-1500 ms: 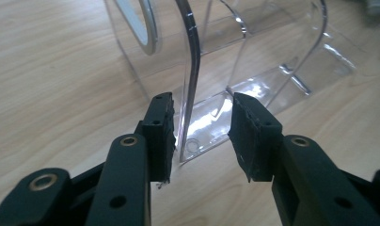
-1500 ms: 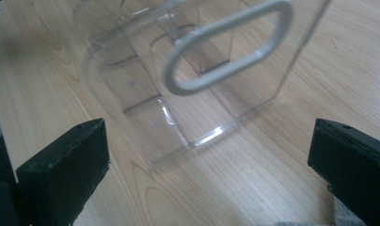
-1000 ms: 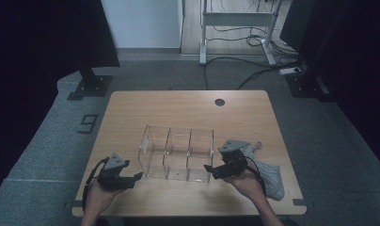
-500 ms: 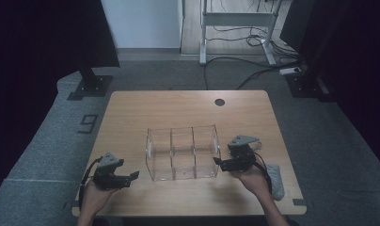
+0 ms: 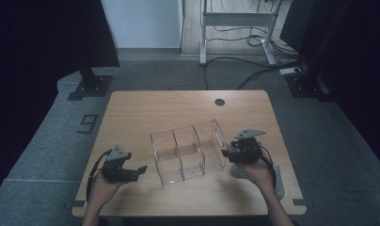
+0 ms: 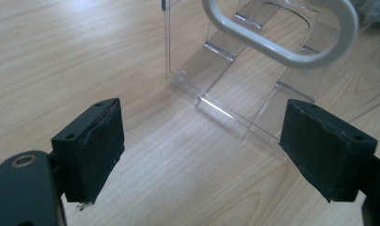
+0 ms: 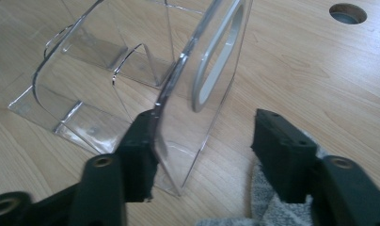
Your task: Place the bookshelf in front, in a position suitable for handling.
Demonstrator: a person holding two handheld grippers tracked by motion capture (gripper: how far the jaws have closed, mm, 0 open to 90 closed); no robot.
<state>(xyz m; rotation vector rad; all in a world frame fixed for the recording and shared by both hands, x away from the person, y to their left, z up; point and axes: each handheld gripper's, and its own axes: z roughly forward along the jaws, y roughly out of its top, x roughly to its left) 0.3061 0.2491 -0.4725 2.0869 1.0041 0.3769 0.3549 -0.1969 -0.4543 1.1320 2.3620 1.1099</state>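
- Working at the pale wooden table (image 5: 146, 113), we have the clear acrylic three-compartment organiser (image 5: 188, 153) standing skewed between our two grippers.
- At our right gripper (image 7: 202, 150) the organiser's end wall, with its white oval handle (image 7: 216, 56), sits between the jaws; they have just been closing, one pad touches the wall and the other stands clear, so nothing is clamped yet.
- Our left gripper (image 6: 202, 155) gapes wide and empty, the organiser's corner just ahead.
- Under the right jaws lies a grey cloth (image 7: 273, 207).
- Risk: a one-sided push could slide or tip the slick organiser, or the jaws could snag the cloth.
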